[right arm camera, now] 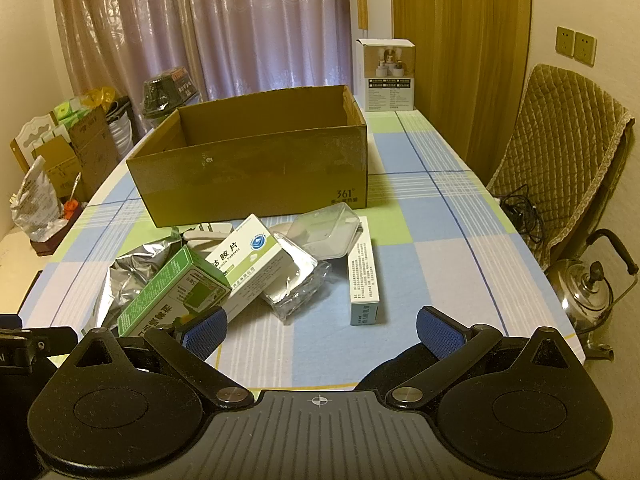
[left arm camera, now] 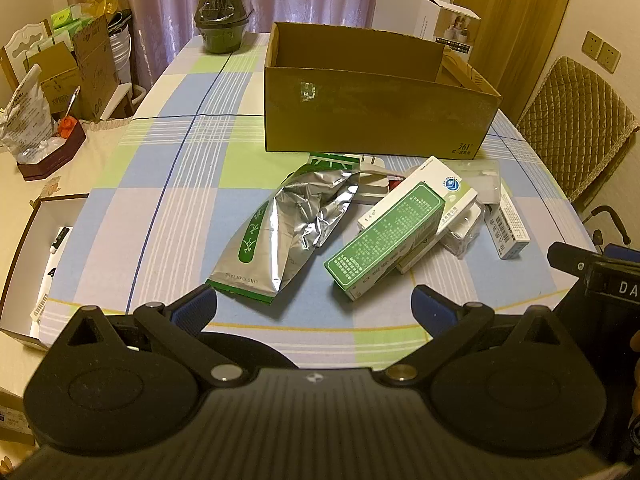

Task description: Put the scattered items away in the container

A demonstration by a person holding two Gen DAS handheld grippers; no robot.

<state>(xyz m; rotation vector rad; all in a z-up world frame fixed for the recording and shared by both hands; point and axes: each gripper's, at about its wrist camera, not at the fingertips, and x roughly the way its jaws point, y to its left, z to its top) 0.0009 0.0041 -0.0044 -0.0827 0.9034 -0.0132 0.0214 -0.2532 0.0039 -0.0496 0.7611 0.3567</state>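
Note:
An open brown cardboard box (left arm camera: pixel 376 120) (right arm camera: pixel 256 172) stands on the checked tablecloth. In front of it lies a heap: a silver foil pouch (left arm camera: pixel 284 232) (right arm camera: pixel 132 276), a green carton (left arm camera: pixel 384 236) (right arm camera: pixel 172 292), a white tablet box (left arm camera: pixel 444 188) (right arm camera: pixel 248 256), a narrow white box (left arm camera: pixel 508 224) (right arm camera: pixel 362 272), a clear plastic case (right arm camera: pixel 324 232) and a white plug (left arm camera: pixel 370 168) (right arm camera: pixel 208 236). My left gripper (left arm camera: pixel 314 308) is open just short of the pouch and green carton. My right gripper (right arm camera: pixel 320 332) is open, near the green carton and narrow box.
A dark pot (left arm camera: pixel 222 20) stands at the table's far end, with a white product box (right arm camera: pixel 386 74) at the far right. A quilted chair (right arm camera: pixel 560 160) and a steel kettle (right arm camera: pixel 588 296) are to the right. Cartons and bags (left arm camera: pixel 60 80) crowd the left side.

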